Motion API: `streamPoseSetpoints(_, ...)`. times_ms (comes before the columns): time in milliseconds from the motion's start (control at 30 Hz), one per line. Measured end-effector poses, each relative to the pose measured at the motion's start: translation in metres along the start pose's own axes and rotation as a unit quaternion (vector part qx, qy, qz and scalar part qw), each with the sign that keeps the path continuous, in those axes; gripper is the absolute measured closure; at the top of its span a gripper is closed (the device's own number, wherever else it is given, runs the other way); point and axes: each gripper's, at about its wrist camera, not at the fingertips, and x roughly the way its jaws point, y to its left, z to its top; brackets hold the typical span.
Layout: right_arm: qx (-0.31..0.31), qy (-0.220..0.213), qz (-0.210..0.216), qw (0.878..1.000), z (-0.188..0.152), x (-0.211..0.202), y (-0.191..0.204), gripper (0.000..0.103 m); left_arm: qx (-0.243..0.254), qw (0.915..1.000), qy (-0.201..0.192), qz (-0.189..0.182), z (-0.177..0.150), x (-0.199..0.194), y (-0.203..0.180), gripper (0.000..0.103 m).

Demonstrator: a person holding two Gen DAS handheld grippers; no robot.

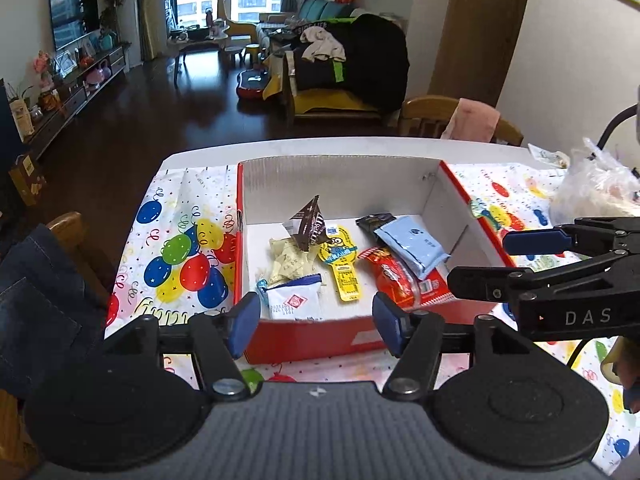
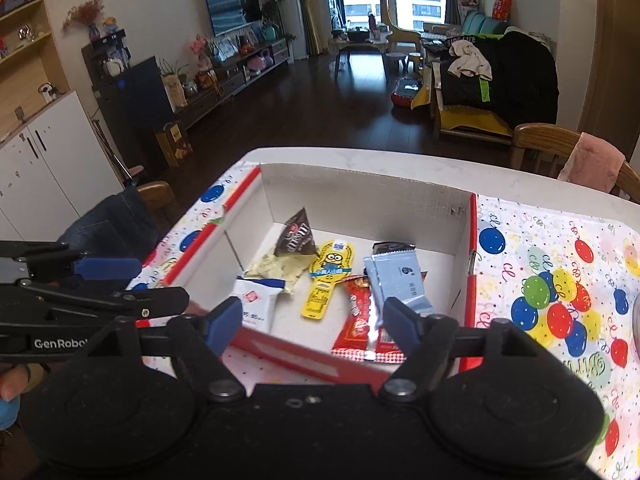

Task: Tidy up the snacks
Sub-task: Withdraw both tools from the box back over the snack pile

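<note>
A red cardboard box (image 1: 312, 340) with a white inside stands on the balloon tablecloth; it also shows in the right wrist view (image 2: 472, 264). Inside lie several snacks: a brown M&M's bag (image 1: 308, 220), a yellow Minion packet (image 1: 340, 260), a light blue packet (image 1: 412, 246), a red packet (image 1: 392, 276), a white packet (image 1: 292, 300) and a pale yellow packet (image 1: 288, 260). My left gripper (image 1: 316, 322) is open and empty just in front of the box's near wall. My right gripper (image 2: 312, 322) is open and empty above the box's near edge.
The right gripper shows from the side in the left wrist view (image 1: 520, 264); the left gripper shows in the right wrist view (image 2: 132, 284). A clear plastic bag (image 1: 596, 184) lies at the table's right. Wooden chairs (image 1: 432, 114) stand around the table.
</note>
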Motion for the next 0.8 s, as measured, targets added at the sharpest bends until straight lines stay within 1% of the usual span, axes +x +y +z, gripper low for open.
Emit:
streamPoseSetpoints(67,0.001,-0.003,0.001,1.000,-0.004,-0.006,0.003,0.024,-0.001,1.0000,-0.008,0.001,-0.005,-0.008,0.002,0.034)
streamPoseSetpoints(133,0.004,-0.006,0.004,1.000,-0.009,-0.012,0.006,0.021,-0.003,0.9999,-0.013,0.000,-0.010,-0.016,0.004,0.032)
streamPoseSetpoints(233,0.003,-0.010,0.009,1.000,-0.018,-0.021,0.012,0.020,-0.004,0.9999,-0.016,-0.001,-0.017,-0.026,0.007,0.032)
streamPoseSetpoints(300,0.002,-0.011,0.014,1.000,-0.024,-0.026,0.017,0.019,-0.002,0.9998,-0.018,-0.001,-0.023,-0.032,0.009,0.030)
streamPoseSetpoints(367,0.002,-0.012,0.018,1.000,-0.031,-0.030,0.021,0.015,-0.003,0.9998,-0.021,0.001,-0.029,-0.038,0.010,0.027)
streamPoseSetpoints(400,0.003,-0.014,0.018,1.000,-0.033,-0.033,0.023,0.010,-0.003,0.9997,-0.022,0.001,-0.033,-0.040,0.011,0.026)
streamPoseSetpoints(467,0.003,-0.016,0.021,1.000,-0.039,-0.037,0.027,0.009,-0.001,0.9997,-0.026,0.003,-0.039,-0.046,0.012,0.024)
streamPoseSetpoints(567,0.004,-0.018,0.024,1.000,-0.047,-0.041,0.033,0.008,0.003,0.9996,-0.028,0.008,-0.049,-0.051,0.013,0.023)
streamPoseSetpoints(667,0.002,-0.020,0.025,0.999,-0.056,-0.044,0.038,0.000,-0.001,0.9997,-0.023,0.006,-0.060,-0.056,0.016,0.022)
streamPoseSetpoints(800,-0.008,-0.011,0.020,1.000,-0.072,-0.043,0.048,0.000,-0.018,0.9998,-0.010,0.002,-0.076,-0.057,0.023,0.022)
